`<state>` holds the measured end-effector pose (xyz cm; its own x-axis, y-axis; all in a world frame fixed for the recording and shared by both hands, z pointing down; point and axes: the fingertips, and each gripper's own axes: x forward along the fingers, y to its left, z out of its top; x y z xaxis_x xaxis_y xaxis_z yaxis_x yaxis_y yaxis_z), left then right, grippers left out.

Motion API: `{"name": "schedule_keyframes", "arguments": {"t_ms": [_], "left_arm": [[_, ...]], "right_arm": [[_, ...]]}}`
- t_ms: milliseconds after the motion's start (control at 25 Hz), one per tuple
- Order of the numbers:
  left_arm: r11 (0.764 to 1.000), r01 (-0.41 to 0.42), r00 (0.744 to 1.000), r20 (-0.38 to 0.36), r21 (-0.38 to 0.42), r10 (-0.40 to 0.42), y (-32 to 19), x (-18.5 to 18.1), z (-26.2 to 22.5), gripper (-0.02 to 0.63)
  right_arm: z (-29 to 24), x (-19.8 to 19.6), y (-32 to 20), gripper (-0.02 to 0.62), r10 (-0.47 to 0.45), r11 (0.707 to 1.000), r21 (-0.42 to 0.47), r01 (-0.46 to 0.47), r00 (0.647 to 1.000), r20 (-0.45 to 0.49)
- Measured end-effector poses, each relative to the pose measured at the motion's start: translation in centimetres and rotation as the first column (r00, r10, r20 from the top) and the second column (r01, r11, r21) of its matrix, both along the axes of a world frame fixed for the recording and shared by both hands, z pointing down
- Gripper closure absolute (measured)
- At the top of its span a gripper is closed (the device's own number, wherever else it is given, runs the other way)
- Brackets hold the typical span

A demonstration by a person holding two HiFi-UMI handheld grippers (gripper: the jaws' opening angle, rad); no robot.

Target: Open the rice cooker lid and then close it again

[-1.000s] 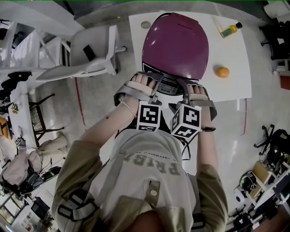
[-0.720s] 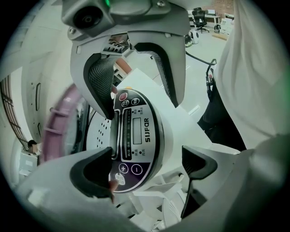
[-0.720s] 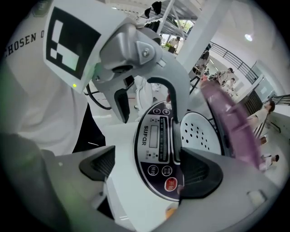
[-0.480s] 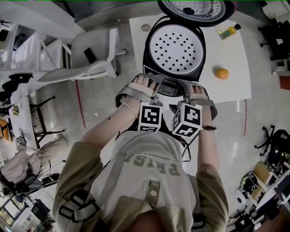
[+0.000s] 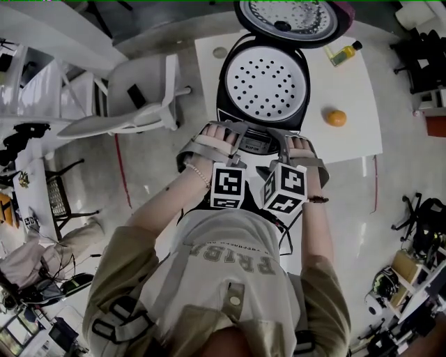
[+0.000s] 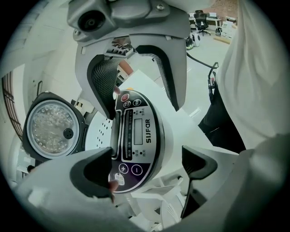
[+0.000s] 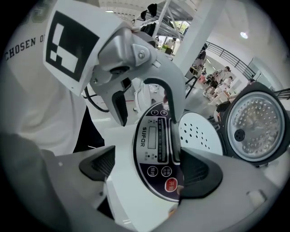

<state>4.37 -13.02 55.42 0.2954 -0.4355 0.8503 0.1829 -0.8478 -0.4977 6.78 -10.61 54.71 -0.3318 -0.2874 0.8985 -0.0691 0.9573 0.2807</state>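
The rice cooker [image 5: 263, 85] stands on the white table with its lid [image 5: 293, 19] swung up at the far side, so the white perforated inner plate shows. My left gripper [image 5: 233, 134] and right gripper [image 5: 284, 141] sit side by side at the cooker's front, over the control panel [image 5: 255, 143]. In the left gripper view the left gripper [image 6: 147, 167] stands open, its jaws straddling the control panel [image 6: 136, 136]. The right gripper [image 7: 149, 170] is likewise open astride the panel [image 7: 156, 145], one pad by the red button. The raised lid [image 7: 256, 124] shows its shiny inner face.
An orange [image 5: 336, 117] lies on the table [image 5: 355, 90] to the right of the cooker, and a small yellow bottle [image 5: 341, 52] lies farther back. A white chair [image 5: 132, 90] stands left of the table. Cluttered benches line both sides of the room.
The purple lid, shut a second ago, has sprung up and now stands open at the back. Both grippers have stayed at the cooker's front.
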Motion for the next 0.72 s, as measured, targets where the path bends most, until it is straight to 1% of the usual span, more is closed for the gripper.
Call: {"name": "schedule_keyframes", "arguments": {"t_ms": [160, 360, 560, 720], "left_arm": [[1.000, 0.008, 1.000, -0.028, -0.030, -0.009, 0.0, 0.1, 0.0, 0.110], [0.997, 0.015, 0.997, -0.074, -0.075, -0.020, 0.2, 0.4, -0.2, 0.110], [0.989, 0.037, 0.986, -0.155, -0.144, -0.059, 0.4, 0.7, -0.8, 0.110], [0.979, 0.054, 0.969, -0.225, -0.198, -0.099, 0.3, 1.1, -1.1, 0.110]], "right_arm": [[0.1, -0.1, 0.0, 0.169, 0.012, 1.000, -0.006, -0.012, 1.000, 0.022], [-0.1, -0.3, 0.1, 0.160, 0.049, 0.999, -0.029, -0.047, 0.994, 0.093], [-0.6, -0.6, 0.1, 0.160, 0.074, 0.997, -0.035, -0.070, 0.984, 0.161], [-1.0, -0.9, -0.3, 0.160, 0.123, 0.992, -0.053, -0.113, 0.961, 0.249]]}}
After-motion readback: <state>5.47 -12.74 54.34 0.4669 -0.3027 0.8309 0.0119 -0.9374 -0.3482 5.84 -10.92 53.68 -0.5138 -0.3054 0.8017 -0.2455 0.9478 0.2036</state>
